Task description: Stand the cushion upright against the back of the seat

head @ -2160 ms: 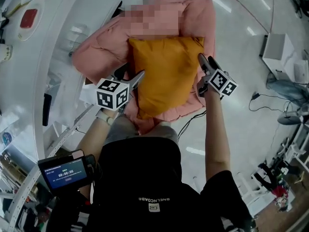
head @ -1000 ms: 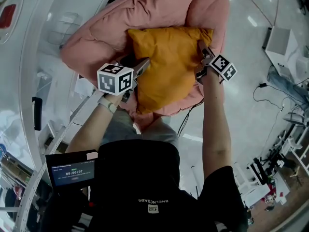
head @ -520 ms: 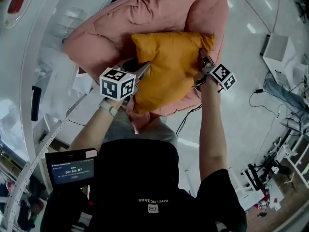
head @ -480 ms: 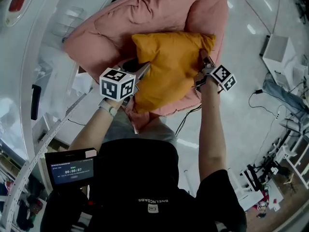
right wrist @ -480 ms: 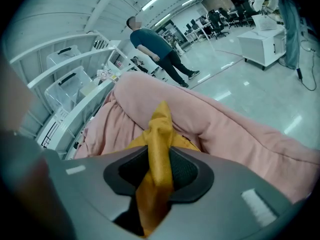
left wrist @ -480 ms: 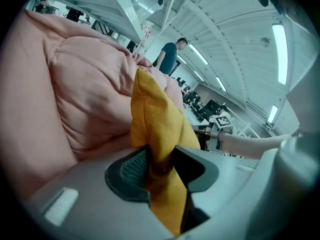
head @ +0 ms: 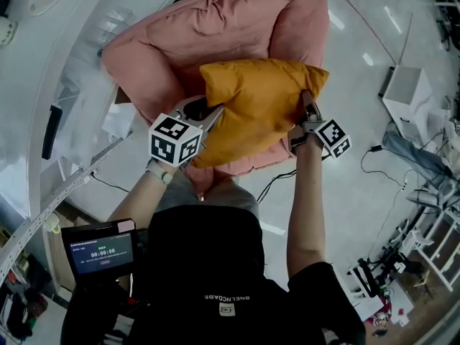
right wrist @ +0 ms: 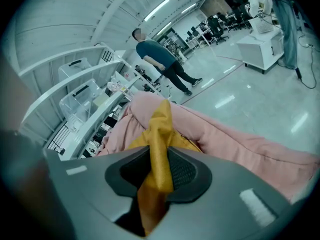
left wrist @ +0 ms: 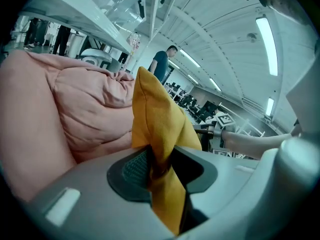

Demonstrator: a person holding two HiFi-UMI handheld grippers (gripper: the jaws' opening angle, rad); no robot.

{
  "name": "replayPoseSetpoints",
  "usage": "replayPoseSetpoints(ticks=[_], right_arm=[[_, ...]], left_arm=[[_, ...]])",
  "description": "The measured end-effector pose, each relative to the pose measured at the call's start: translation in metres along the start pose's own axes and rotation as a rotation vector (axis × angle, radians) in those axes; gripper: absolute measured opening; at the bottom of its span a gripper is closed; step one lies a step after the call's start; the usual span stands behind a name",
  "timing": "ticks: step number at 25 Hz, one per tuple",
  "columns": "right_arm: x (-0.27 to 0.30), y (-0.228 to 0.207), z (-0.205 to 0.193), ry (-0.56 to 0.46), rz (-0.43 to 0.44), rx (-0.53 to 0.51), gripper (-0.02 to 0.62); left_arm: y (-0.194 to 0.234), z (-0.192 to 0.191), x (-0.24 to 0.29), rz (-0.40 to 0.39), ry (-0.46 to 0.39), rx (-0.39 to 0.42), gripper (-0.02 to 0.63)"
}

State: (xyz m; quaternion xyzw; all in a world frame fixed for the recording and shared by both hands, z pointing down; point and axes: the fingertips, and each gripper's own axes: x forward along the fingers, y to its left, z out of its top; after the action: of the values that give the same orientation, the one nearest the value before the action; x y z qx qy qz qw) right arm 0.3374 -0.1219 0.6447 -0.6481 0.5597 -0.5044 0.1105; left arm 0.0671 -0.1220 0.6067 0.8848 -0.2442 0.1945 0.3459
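An orange cushion (head: pixel 257 106) hangs lifted and tilted over the pink padded seat (head: pixel 208 34), its top edge near the seat's back. My left gripper (head: pixel 213 115) grips the cushion's left edge; its jaws have just been closing and pinch orange fabric (left wrist: pixel 159 144). My right gripper (head: pixel 307 106) holds the cushion's right edge, jaws also just closed in on the fabric (right wrist: pixel 159 154). In both gripper views the cushion (left wrist: pixel 155 119) stands edge-on between the pads, with the pink seat (right wrist: pixel 240 144) behind it.
A white curved shelf unit (head: pixel 79 99) runs along the seat's left side. A white box (head: pixel 406 95) and cables (head: pixel 374 160) lie on the glossy floor at right. A person (right wrist: pixel 160 64) stands in the background behind the seat.
Both grippers have closed onto the cushion's side edges and raised it off the seat; the cushion has risen and tilted, its near edge lifted clear.
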Motion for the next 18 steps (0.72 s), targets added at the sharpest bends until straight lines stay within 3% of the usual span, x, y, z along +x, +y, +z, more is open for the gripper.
replayPoseSetpoints(ticks=[4,11,18], right_arm=[[-0.05,0.019,0.021,-0.03,0.042,0.009,0.103],[-0.058,0.027,0.024,-0.03,0.057,-0.011,0.103],[-0.095,0.094,0.032,-0.021,0.125,-0.055,0.101]], left_arm=[[-0.046,0.013,-0.024,0.015,-0.035,0.026,0.138],[-0.051,0.007,-0.031,0.021,-0.068,0.045,0.133],[-0.075,0.025,-0.088,0.057,-0.129,0.066,0.13]])
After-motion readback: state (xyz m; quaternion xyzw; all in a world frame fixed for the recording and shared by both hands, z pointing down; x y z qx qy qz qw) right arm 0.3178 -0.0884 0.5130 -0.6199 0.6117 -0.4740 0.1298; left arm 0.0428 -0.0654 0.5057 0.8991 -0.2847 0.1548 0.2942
